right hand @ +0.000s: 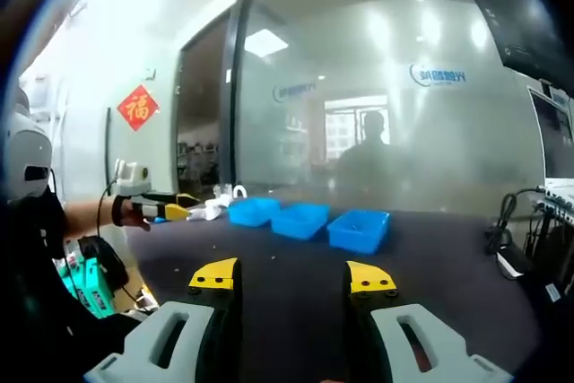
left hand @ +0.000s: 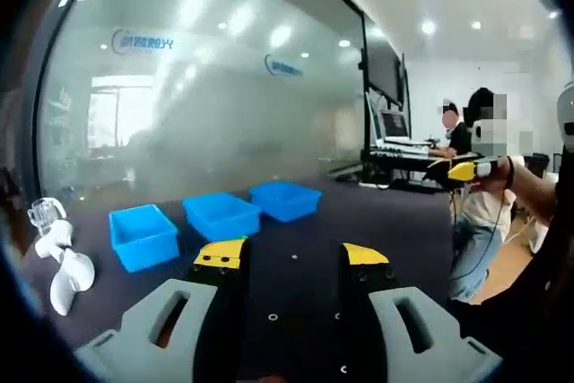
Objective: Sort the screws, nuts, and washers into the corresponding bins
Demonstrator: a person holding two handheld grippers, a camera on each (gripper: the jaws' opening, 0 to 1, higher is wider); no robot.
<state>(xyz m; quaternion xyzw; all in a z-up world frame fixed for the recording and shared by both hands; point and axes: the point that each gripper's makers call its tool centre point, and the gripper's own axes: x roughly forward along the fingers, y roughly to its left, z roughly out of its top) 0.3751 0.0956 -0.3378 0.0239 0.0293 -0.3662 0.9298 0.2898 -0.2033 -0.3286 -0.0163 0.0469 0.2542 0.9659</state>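
Three blue bins stand in a row on the dark table (left hand: 395,221): one at the left (left hand: 142,235), one in the middle (left hand: 221,215), one farther back (left hand: 284,199). A few tiny pieces of hardware (left hand: 272,317) lie on the table between my left gripper's jaws. My left gripper (left hand: 292,257) is open and holds nothing, a short way in front of the bins. In the right gripper view the same bins (right hand: 300,219) sit across the table. My right gripper (right hand: 292,277) is open with nothing in it, well short of them.
A white plastic object (left hand: 58,262) and a clear item (left hand: 45,213) lie left of the bins. A frosted glass wall (left hand: 206,87) backs the table. A person (left hand: 459,136) sits at a desk at the right. Cables (right hand: 507,221) hang at the table's far side.
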